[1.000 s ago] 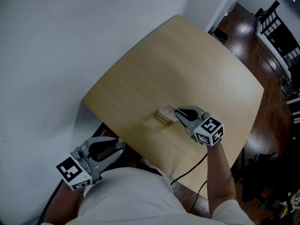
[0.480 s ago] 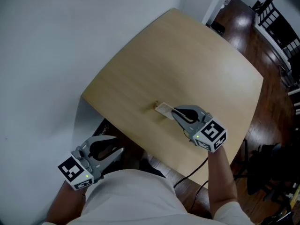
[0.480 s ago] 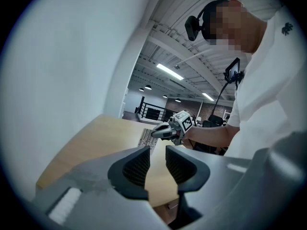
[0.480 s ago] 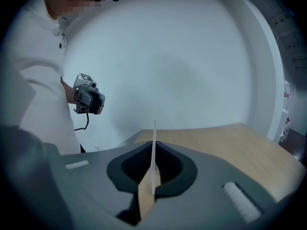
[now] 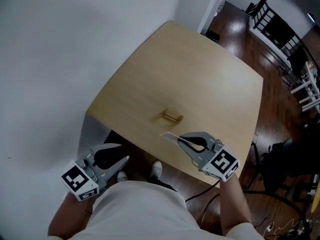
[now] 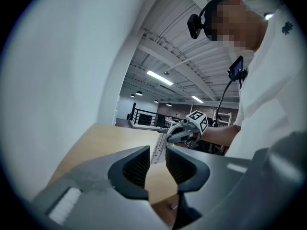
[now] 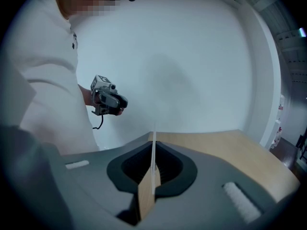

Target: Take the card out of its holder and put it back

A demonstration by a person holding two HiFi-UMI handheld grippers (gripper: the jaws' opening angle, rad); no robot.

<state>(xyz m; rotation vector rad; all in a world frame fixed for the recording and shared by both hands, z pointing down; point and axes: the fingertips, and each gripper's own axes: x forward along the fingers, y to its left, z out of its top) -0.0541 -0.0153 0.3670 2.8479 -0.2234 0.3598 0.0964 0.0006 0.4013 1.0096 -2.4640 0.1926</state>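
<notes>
A small wooden card holder (image 5: 171, 117) stands on the light wooden table (image 5: 200, 74) with nothing in its slot. My right gripper (image 5: 181, 139) is shut on the white card (image 5: 170, 136) and holds it in the air, nearer the table's front edge than the holder. In the right gripper view the card (image 7: 153, 147) shows edge-on, pinched between the pads. My left gripper (image 5: 112, 160) hangs off the table at the lower left. Its jaws stand a narrow gap apart with nothing between them. The left gripper view shows the right gripper (image 6: 184, 131) and the card (image 6: 157, 150) beyond its jaws.
A white wall (image 5: 60, 44) runs along the table's left side. Dark wooden floor (image 5: 280, 134) lies to the right, with black chairs (image 5: 272, 26) far off. A black cable (image 5: 205, 204) trails from the right gripper below the table's front edge.
The right gripper has drawn the card out of the holder and carried it back toward the table's front edge. The holder stays in place, empty. The left gripper has barely moved.
</notes>
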